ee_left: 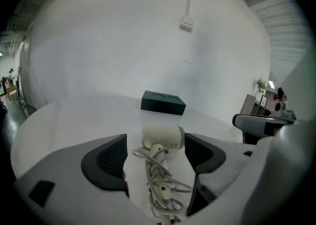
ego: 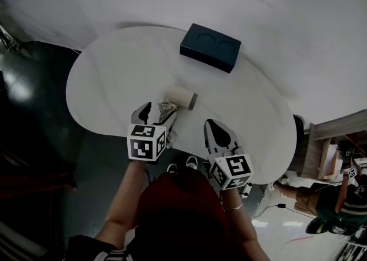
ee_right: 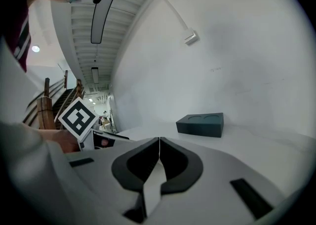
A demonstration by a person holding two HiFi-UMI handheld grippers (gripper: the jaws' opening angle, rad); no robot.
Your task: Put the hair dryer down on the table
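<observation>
Red-topped person (ego: 178,208) is seen closest in the head view, forearms reaching out to the near edge of a white rounded table (ego: 109,82). Left gripper (ego: 156,112) is held over that near edge with jaws wide apart. Hair dryer (ego: 181,97) is lying on its side on the table just beyond the left jaw tips, pale body, bundled cord (ego: 166,108) trailing back toward the gripper. Right gripper (ego: 213,129) is held to the right of the dryer, apart from it, jaws together. Dark box (ego: 210,47) is set at the far side of the table, well apart from the dryer.

Left gripper view: left gripper (ee_left: 155,141) jaws are spread wide, nothing clamped. Hair dryer (ee_left: 164,134) is framed between the two pads, resting on the table (ee_left: 69,120); cord (ee_left: 162,182) is coiled in the gap nearer the camera. Pads are not pressed on either one. Dark box (ee_left: 163,103) is seen straight beyond the dryer. White wall fitting (ee_left: 186,22) is mounted high on the wall behind.

Right gripper view: right gripper (ee_right: 159,146) jaws are closed pad to pad, nothing between them. Table (ee_right: 266,145) is seen under and ahead. Dark box (ee_right: 201,124) is seen far and slightly right. Marker cube (ee_right: 77,116) of the left gripper is visible at the left. Hair dryer is not seen in this view.
</observation>
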